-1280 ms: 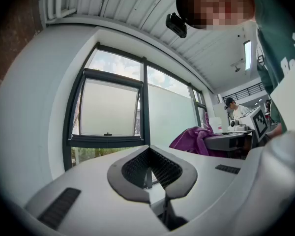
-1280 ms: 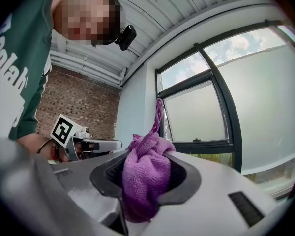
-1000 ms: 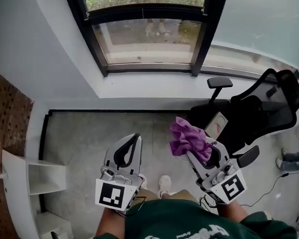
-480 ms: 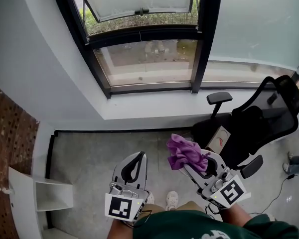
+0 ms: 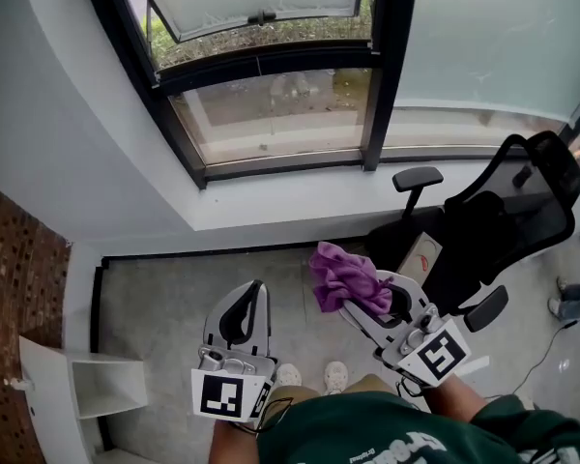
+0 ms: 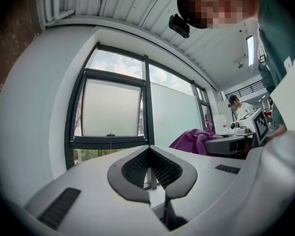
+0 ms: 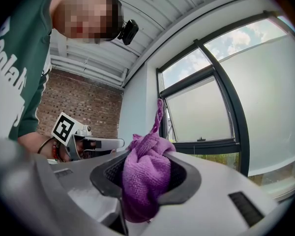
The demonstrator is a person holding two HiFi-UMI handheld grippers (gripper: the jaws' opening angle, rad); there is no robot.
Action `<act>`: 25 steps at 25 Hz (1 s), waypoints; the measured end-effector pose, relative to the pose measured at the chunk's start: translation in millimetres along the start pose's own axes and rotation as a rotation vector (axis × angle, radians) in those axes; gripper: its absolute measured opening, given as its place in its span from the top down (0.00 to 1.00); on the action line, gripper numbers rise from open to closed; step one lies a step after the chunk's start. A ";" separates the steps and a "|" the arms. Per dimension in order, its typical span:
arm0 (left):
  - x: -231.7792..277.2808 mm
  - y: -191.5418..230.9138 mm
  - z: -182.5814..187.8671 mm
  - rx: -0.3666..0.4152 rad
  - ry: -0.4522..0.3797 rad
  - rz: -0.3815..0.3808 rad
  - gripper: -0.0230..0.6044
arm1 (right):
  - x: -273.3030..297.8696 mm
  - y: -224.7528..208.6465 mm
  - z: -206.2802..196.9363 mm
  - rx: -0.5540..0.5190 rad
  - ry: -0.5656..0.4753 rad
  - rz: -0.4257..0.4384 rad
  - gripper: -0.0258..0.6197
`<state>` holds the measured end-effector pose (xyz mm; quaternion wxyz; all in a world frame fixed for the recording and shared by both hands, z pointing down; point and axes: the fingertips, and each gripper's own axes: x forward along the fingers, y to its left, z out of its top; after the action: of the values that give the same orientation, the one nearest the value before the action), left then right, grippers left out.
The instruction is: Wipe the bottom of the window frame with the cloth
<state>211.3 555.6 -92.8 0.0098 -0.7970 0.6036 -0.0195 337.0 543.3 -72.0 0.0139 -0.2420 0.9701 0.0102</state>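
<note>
Cloth (image 5: 346, 276) clamped in right claw (image 5: 360, 298), well apart from window frame (image 5: 271, 167); left claw (image 5: 259, 288) closed, empty.

Purple cloth (image 5: 346, 276), black window frame (image 5: 271, 169), red-brown brick wall (image 5: 10, 278), speckled grey floor (image 5: 174, 288), black chair (image 5: 503, 222).

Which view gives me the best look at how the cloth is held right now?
The right gripper view: the cloth sits mid-picture, pinched between the jaws, one twisted end sticking up. The head view shows it only as a small bunch from above; the left gripper view catches just its purple edge at the right.
</note>
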 end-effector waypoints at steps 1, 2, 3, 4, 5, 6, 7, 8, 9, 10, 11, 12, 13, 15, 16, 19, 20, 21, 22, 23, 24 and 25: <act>3.8 -3.4 3.4 0.004 -0.005 0.007 0.95 | 0.5 -4.2 0.3 -0.005 0.000 0.010 0.72; 6.8 -6.5 5.7 0.009 -0.010 0.010 0.95 | 1.6 -7.0 0.8 -0.002 -0.004 0.015 0.72; 8.5 -9.2 6.5 0.013 -0.014 0.009 0.95 | 2.6 -8.0 1.3 0.006 -0.010 0.016 0.72; 9.6 -11.3 6.1 0.014 -0.016 0.006 0.95 | 3.3 -8.0 1.9 0.014 -0.016 0.015 0.72; 10.5 -12.8 5.1 0.014 -0.017 0.003 0.95 | 3.7 -7.6 3.0 0.020 -0.024 0.012 0.72; 11.4 -13.8 3.7 0.013 -0.015 -0.001 0.95 | 3.8 -7.1 4.5 0.024 -0.033 0.010 0.72; 11.9 -14.4 2.2 0.012 -0.014 -0.005 0.95 | 3.9 -6.5 5.7 0.025 -0.040 0.006 0.72; 12.0 -14.4 1.0 0.012 -0.014 -0.008 0.95 | 3.8 -5.7 6.4 0.026 -0.044 0.002 0.72; 11.8 -14.0 0.2 0.011 -0.015 -0.011 0.95 | 3.7 -4.9 6.7 0.027 -0.046 -0.003 0.72; 11.8 -13.5 0.2 0.013 -0.017 -0.012 0.95 | 3.4 -4.5 6.9 0.027 -0.048 -0.008 0.72; 12.1 -12.9 1.3 0.016 -0.020 -0.012 0.95 | 2.9 -4.9 7.6 0.026 -0.052 -0.011 0.72; 12.2 -12.4 3.7 0.021 -0.025 -0.010 0.95 | 2.0 -5.5 8.4 0.024 -0.055 -0.014 0.72; 11.7 -11.7 6.9 0.025 -0.031 -0.008 0.95 | 1.0 -5.9 9.5 0.024 -0.058 -0.016 0.72; 9.0 -9.0 14.2 0.036 -0.045 -0.001 0.95 | -0.7 -5.6 11.5 0.022 -0.060 -0.021 0.72; 7.4 -7.1 17.5 0.042 -0.053 0.002 0.95 | -1.1 -5.4 12.5 0.017 -0.062 -0.023 0.72; 3.3 -1.1 22.1 0.059 -0.070 0.009 0.95 | -0.3 -5.1 16.6 0.004 -0.088 -0.030 0.72; 2.3 0.2 22.3 0.062 -0.073 0.010 0.95 | -0.2 -5.2 16.9 0.001 -0.094 -0.031 0.72; 1.6 1.4 22.0 0.065 -0.075 0.011 0.95 | -0.1 -5.4 16.1 -0.003 -0.095 -0.033 0.72; 1.4 2.3 21.6 0.068 -0.078 0.010 0.95 | 0.2 -5.7 14.7 -0.006 -0.095 -0.034 0.72; 1.7 3.1 20.9 0.071 -0.081 0.009 0.95 | 0.8 -6.0 13.3 -0.009 -0.095 -0.036 0.72; 2.2 3.4 19.6 0.073 -0.083 0.007 0.95 | 1.2 -6.3 11.7 -0.012 -0.096 -0.037 0.72; 2.9 3.2 17.9 0.074 -0.085 0.004 0.95 | 1.3 -6.3 10.1 -0.013 -0.096 -0.037 0.72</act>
<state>209.8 551.7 -110.8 0.0650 -0.7949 0.6031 -0.0078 339.1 537.4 -82.2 0.0590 -0.2593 0.9636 0.0280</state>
